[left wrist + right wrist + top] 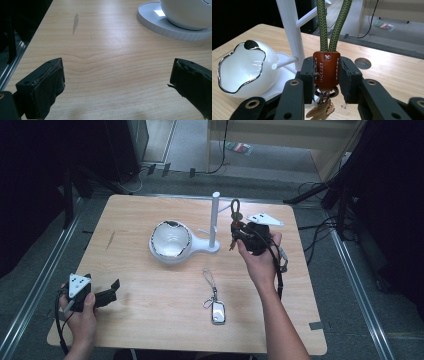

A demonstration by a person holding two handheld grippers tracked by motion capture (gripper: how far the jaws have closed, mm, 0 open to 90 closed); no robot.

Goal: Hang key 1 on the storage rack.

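My right gripper (239, 231) (326, 72) is shut on the brown leather tab (326, 70) of a keychain. Its green cord loop (332, 23) (235, 208) stands up above the jaws, and keys (320, 110) hang below them. The gripper hovers just right of the white stand's post (214, 217) (289, 30), which has side pegs (284, 63). A white bowl (170, 240) (247, 71) sits on the stand's round base (172, 30). My left gripper (106, 295) (116, 82) rests open over bare wood near the table's front left corner. A second key fob (217, 310) with a strap lies on the table in front.
The wooden table (150, 310) ends at a metal rail on the left (12, 67). A round cable hole (362, 63) lies beyond the right gripper. Cables and dark stands crowd the floor to the right (320, 227).
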